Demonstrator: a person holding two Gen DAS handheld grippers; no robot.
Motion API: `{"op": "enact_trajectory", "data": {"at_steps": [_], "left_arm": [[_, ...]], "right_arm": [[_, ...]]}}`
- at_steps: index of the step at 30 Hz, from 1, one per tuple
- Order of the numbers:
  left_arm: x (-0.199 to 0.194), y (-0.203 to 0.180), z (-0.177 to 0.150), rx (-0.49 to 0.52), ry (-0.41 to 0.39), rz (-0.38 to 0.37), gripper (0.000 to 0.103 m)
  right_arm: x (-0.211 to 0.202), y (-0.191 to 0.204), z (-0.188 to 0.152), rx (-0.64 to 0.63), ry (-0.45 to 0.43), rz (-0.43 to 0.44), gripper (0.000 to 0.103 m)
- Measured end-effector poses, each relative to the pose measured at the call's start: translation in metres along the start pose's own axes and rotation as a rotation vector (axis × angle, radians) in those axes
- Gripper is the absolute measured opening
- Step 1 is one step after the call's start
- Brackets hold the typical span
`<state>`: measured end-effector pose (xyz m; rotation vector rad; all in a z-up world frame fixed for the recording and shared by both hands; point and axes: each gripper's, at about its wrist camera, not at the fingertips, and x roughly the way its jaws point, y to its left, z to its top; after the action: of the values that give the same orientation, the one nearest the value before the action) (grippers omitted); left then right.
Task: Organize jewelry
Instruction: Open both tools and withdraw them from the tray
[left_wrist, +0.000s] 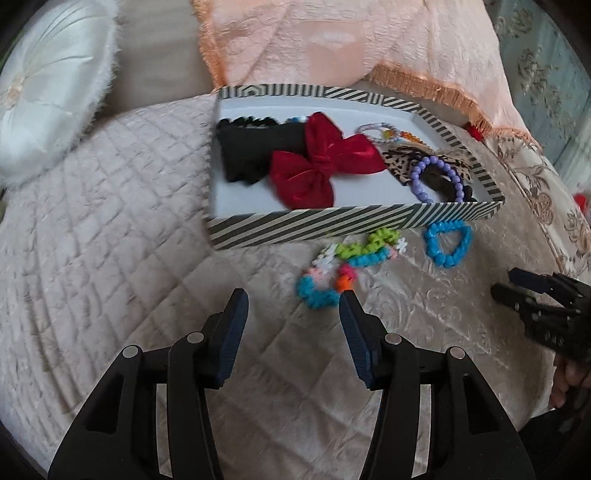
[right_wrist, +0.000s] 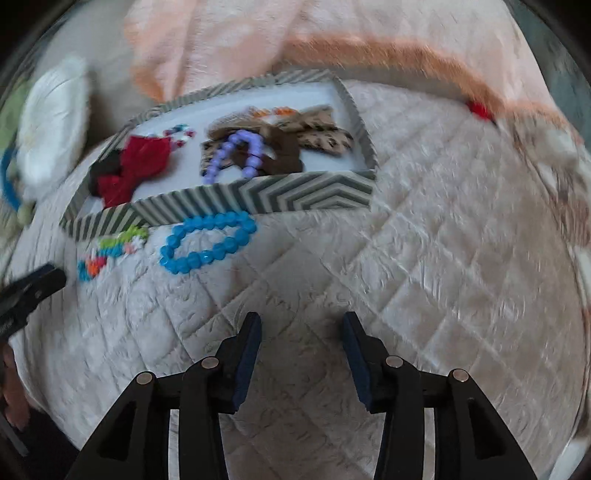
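A: Quick pass. Left tool (left_wrist: 293, 295) state?

B: Released, jaws apart, nothing between the pads. It hangs over the quilted bed cover (left_wrist: 110, 221), its right fingertip just beside the multicolour bead bracelet (left_wrist: 334, 266).

A: Right tool (right_wrist: 301, 319)?

B: Same, released and empty, over bare quilt. Right view is blurred, so fine detail is poor there.

A: Jewelry location?

B: Striped box (left_wrist: 295, 225) sits on the bed toward the far edge, near the peach fringed throw (left_wrist: 332, 48). Inside: red bow (left_wrist: 325, 158) roughly centre, black fabric piece (left_wrist: 251, 147) at its left, purple bead bracelet (left_wrist: 439, 177) in the right end lying on a leopard-print bow (left_wrist: 402, 158), and a thin mixed bead string (left_wrist: 380, 133) toward the back wall.

A: Anything outside the box?

B: Two pieces on the quilt just in front of the box's near wall: the multicolour bead bracelet, and a blue bead bracelet (left_wrist: 448, 243) to its right, close to the wall. Can't tell if they touch it.

A: Other stuff?

B: White round cushion (left_wrist: 55, 92) at the bed's far left. Small red item (left_wrist: 474, 131) by the throw's fringe, too small to identify.
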<state>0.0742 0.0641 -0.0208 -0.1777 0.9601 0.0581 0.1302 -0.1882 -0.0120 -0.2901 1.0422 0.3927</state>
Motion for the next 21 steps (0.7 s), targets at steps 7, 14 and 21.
{"op": "enact_trajectory", "data": {"at_steps": [7, 14, 21], "left_arm": [[0.014, -0.008, 0.011, -0.024, -0.039, 0.003, 0.051], [0.03, -0.001, 0.014, -0.06, -0.013, 0.059, 0.052], [0.027, -0.012, 0.01, 0.047, 0.036, 0.034, 0.057]], "right_arm": [[0.004, 0.001, -0.007, -0.054, 0.008, -0.024, 0.079], [0.01, -0.003, 0.0, -0.046, 0.039, -0.031, 0.085], [0.011, -0.001, -0.001, -0.044, 0.039, -0.033, 0.086]]}}
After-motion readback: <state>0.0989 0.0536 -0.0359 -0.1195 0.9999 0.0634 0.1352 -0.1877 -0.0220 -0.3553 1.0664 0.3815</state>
